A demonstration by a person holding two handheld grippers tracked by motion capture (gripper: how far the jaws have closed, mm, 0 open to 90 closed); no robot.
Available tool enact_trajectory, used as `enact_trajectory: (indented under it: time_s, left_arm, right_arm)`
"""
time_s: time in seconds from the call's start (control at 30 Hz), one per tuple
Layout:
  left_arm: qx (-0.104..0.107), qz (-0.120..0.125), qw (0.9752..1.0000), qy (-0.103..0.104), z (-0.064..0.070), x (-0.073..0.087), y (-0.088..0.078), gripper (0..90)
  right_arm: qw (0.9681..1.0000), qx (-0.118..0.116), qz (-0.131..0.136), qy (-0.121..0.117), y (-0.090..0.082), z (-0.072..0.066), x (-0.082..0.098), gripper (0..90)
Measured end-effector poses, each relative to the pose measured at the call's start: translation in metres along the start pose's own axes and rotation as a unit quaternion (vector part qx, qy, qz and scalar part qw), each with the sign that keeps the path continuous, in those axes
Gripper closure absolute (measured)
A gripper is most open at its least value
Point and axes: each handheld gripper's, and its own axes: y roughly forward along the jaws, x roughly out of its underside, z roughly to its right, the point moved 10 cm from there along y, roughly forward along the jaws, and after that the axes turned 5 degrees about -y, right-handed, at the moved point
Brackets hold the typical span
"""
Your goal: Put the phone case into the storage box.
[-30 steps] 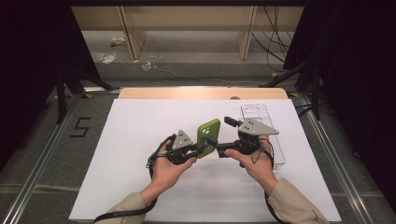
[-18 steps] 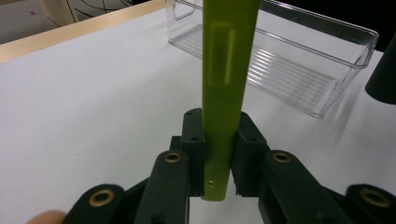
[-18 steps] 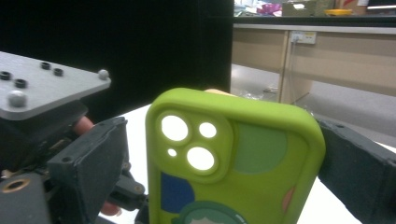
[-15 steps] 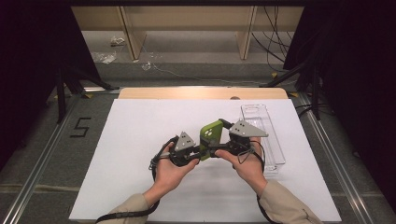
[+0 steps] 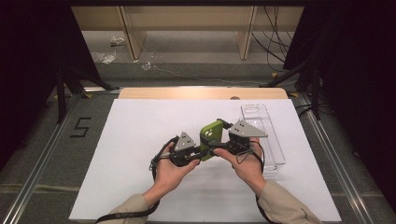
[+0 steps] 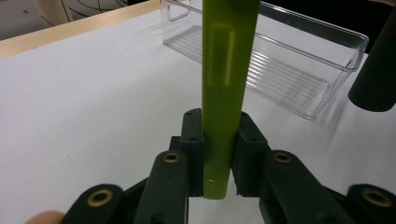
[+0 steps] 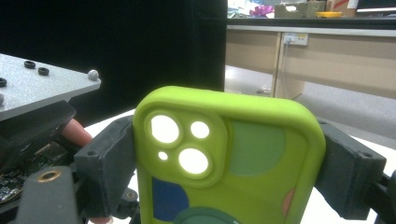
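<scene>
A lime-green phone case (image 5: 211,135) with a camera cut-out is held above the white table between both grippers. My left gripper (image 5: 204,150) comes from the left, shut on the case's thin lower edge. In the left gripper view its pads (image 6: 192,149) press both faces of the case (image 6: 226,70). My right gripper (image 5: 222,139) comes from the right and spans the case's width. Its jaws have just been closing, and in the right gripper view its pads (image 7: 109,163) meet both side edges of the case (image 7: 252,154). The left gripper's grey plate (image 7: 42,88) shows there at the left.
A clear plastic bin (image 5: 266,140) lies lengthways on the white sheet (image 5: 140,130) just right of the right hand, and in the left gripper view the bin (image 6: 280,60) sits behind the case. A wooden strip (image 5: 201,92) edges the far side. Metal rails run along both table sides.
The right gripper has shifted slightly left and its jaws have drawn in onto the case's sides. The case has tipped a little more upright. The left hand has stayed put.
</scene>
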Motion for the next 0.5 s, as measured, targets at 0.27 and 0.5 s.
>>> enact_trajectory:
  time_s: [0.27,0.5]
  left_arm:
    - [0.009,0.004,0.9993,0.036,-0.005,0.001,-0.010,21.6]
    - [0.001,-0.006,0.9987,0.050,-0.018,0.010,-0.029,0.0]
  right_arm:
    - [0.9998,0.015,0.012,0.000,-0.008,0.013,-0.009,17.5]
    - [0.9993,0.033,0.020,0.001,-0.017,0.028,-0.016,17.7]
